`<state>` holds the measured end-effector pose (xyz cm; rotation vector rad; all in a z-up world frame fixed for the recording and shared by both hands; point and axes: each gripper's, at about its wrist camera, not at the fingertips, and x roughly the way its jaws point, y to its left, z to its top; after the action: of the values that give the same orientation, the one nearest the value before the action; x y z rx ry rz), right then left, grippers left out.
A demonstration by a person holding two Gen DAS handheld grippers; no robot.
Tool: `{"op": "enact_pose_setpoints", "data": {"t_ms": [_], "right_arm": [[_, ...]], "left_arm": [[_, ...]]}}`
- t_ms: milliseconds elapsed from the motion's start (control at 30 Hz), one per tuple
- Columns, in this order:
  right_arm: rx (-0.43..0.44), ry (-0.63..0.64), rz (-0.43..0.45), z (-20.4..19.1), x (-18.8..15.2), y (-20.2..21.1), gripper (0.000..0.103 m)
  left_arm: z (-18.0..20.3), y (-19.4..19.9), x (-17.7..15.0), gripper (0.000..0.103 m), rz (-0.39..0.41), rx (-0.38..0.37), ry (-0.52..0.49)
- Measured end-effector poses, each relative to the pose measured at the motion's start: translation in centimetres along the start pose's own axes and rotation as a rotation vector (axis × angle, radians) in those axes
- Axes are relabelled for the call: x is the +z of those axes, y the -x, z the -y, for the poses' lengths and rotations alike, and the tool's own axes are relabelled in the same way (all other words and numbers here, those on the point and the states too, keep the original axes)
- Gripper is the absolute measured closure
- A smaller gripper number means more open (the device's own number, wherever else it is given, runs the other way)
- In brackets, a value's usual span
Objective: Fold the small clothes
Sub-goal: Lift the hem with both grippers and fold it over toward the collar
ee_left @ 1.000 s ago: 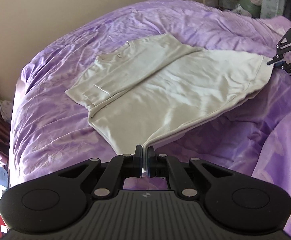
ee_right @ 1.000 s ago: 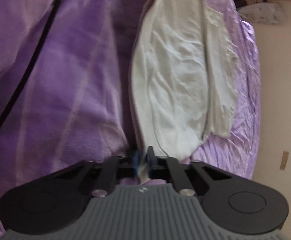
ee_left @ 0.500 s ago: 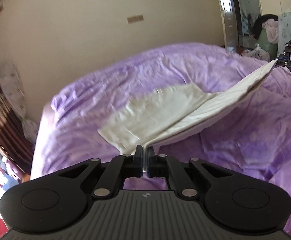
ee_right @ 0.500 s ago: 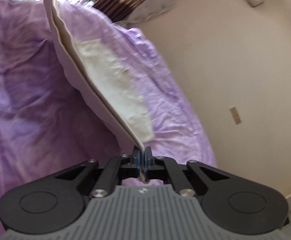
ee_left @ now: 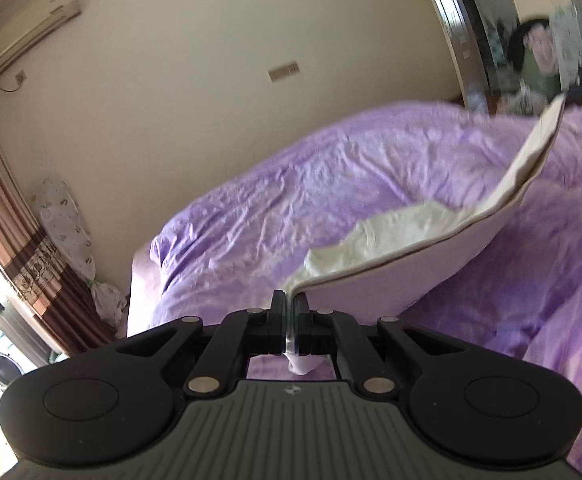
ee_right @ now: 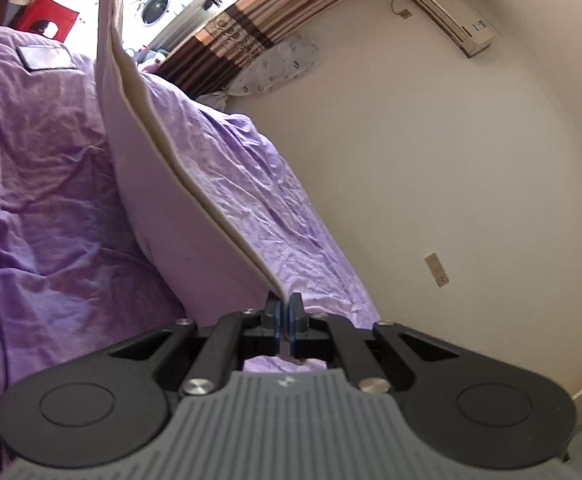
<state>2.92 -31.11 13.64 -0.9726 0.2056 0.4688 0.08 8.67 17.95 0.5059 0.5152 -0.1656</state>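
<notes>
Left wrist view shows your left gripper [ee_left: 290,312] clamped on the cream shirt [ee_left: 395,276], your right gripper [ee_right: 284,318] pinching the other corner; that hem has risen off the purple bedspread [ee_left: 291,196], ready to fold forward.

**Our two grippers, up close**

We carry a matching pair. Our left gripper [ee_left: 290,304] and right gripper [ee_right: 284,308] each have matte black linkage arms with silver round pivot screws, blue-edged finger pads, two rounded black lobes with circular recesses, and a ribbed grey body bearing a small emblem.
</notes>
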Motion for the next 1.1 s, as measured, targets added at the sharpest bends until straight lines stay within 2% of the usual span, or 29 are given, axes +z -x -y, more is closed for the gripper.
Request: {"op": "enact_pose_setpoints", "data": {"t_ms": [233, 533, 800, 1100], "right_arm": [[0.013, -0.026, -0.009, 0.2, 0.2, -1.8, 0.103], [0.008, -0.088, -0.041, 2.5, 0.7, -8.2, 0.103], [0.023, -0.167, -0.099, 5.4, 1.5, -17.2, 0.103], [0.121, -0.231, -0.159, 5.9, 0.8, -29.9, 0.103]], "left_arm": [[-0.9, -2.6, 0.5, 0.1, 0.002, 0.038, 0.032], [-3.4, -9.0, 3.0, 0.1, -0.009, 0.075, 0.034], [-6.3, -17.6, 4.5, 0.1, -0.072, 0.072, 0.104], [-8.4, -29.3, 4.0, 0.1, -0.166, 0.099, 0.166]]}}
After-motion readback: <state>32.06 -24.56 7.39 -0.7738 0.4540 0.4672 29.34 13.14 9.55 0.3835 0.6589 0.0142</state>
